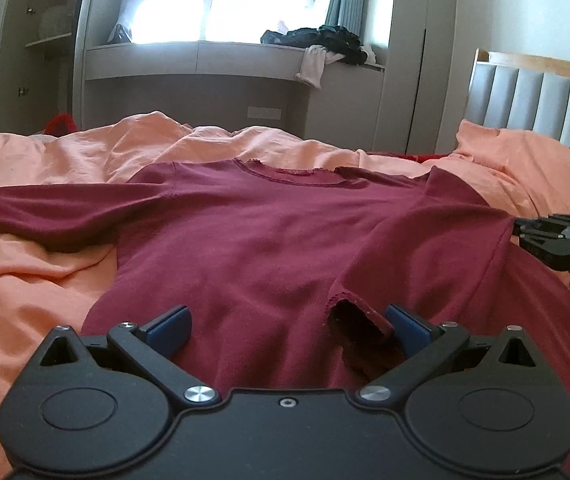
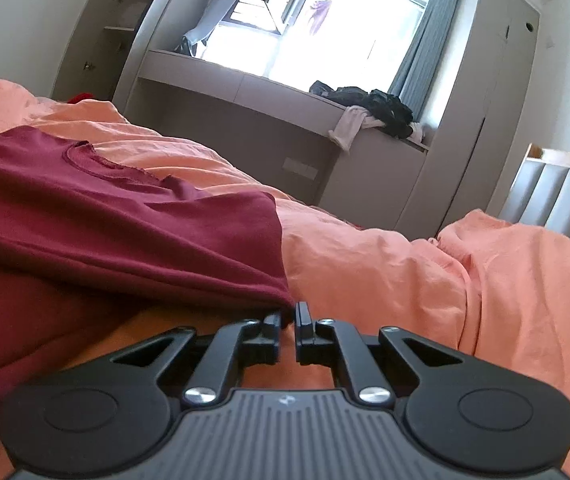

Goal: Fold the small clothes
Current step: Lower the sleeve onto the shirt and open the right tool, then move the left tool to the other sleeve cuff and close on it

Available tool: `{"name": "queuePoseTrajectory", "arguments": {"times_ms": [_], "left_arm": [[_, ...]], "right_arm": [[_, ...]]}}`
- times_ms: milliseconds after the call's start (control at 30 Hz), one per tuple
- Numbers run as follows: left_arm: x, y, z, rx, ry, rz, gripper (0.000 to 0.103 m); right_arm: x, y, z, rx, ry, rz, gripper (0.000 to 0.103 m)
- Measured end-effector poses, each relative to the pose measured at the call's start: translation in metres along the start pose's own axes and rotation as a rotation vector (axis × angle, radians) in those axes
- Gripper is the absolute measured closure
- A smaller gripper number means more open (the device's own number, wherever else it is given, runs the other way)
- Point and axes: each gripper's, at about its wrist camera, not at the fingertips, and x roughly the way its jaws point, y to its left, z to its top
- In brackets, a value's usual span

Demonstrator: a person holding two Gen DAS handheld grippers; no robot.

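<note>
Shirt fabric [image 2: 125, 240] is pinched only at its folded edge by the nearly closed right gripper [image 2: 288, 316], so it may slip out if pulled; the left gripper [image 1: 285, 328] is spread wide over the hem, holding nothing. This maroon long-sleeved top lies flat on the orange bedding [image 1: 25, 280], its right sleeve [image 1: 425, 256] folded across the body.

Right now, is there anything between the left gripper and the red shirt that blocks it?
Nothing visible blocks it. The left gripper hangs open right over the maroon shirt, and only the folded-in sleeve cuff lies by its right finger. The right gripper sits nearly closed at the shirt's side edge.
</note>
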Motion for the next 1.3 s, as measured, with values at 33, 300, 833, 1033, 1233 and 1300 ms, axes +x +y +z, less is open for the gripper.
{"name": "queuePoseTrajectory", "arguments": {"times_ms": [33,300,833,1033,1233,1300], "left_arm": [[-0.001,0.001,0.000,-0.006,-0.006,-0.002,0.000],[-0.027,0.020,0.012,-0.131,-0.094,0.006,0.000],[-0.094,0.208,0.074,-0.359,-0.148,0.555,0.001],[-0.091,0.288,0.086,-0.514,-0.129,0.597,0.006],[-0.068,0.331,0.087,-0.538,-0.092,0.710,0.040],[-0.058,0.337,0.088,-0.515,-0.078,0.759,0.057]], "right_arm": [[-0.001,-0.002,0.000,0.008,0.003,0.004,0.086],[-0.035,-0.021,0.003,0.073,0.032,0.036,0.037],[-0.122,0.010,0.038,0.297,-0.131,0.298,0.000],[-0.129,0.032,0.039,0.282,-0.144,0.371,0.000],[-0.127,0.036,0.037,0.295,-0.149,0.378,0.000],[-0.125,0.037,0.036,0.301,-0.143,0.372,0.000]]}}
